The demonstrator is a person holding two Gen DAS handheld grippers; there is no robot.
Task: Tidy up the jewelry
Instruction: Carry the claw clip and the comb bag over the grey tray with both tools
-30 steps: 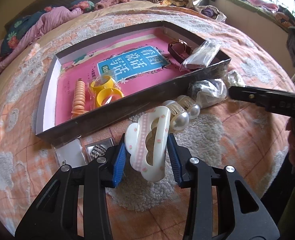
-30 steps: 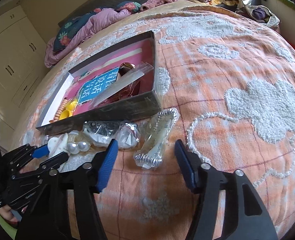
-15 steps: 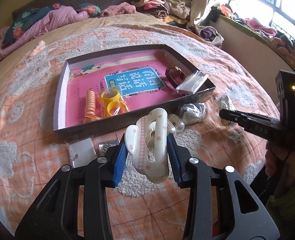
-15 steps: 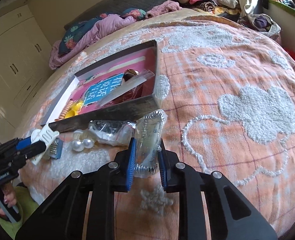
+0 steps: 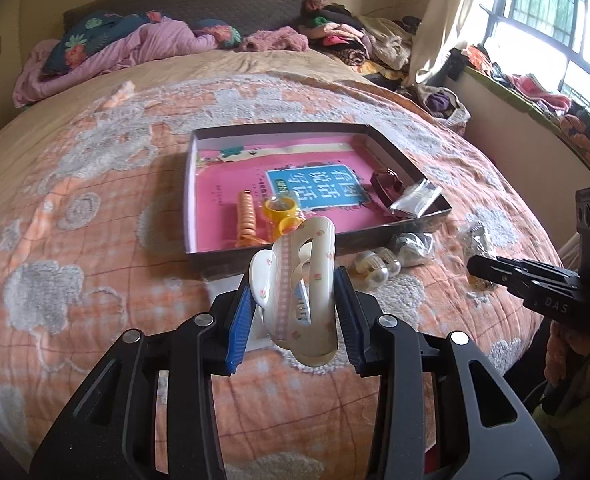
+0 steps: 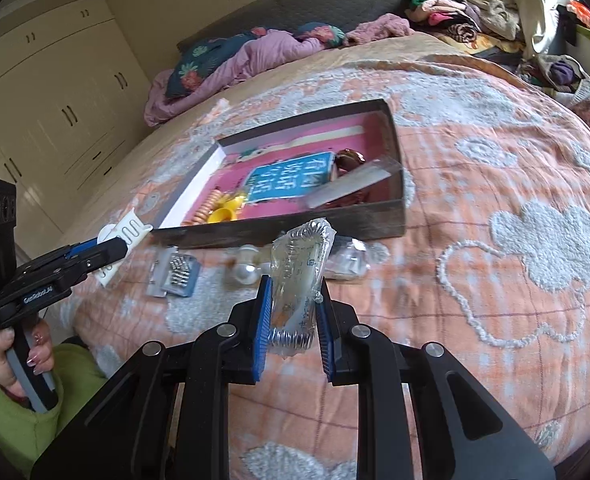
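Two tools each carry one item above the bed (image 5: 95, 208). The left tool (image 5: 295, 312) pinches a cream hair claw clip (image 5: 299, 292) between its blue pads, the clip standing upright in front of the shallow box (image 5: 223, 264). The right tool (image 6: 293, 320) has just been closing and now clamps a clear plastic packet (image 6: 299, 272), which juts forward from the pads, near the box's front wall, above a pearl clip (image 6: 245, 270).
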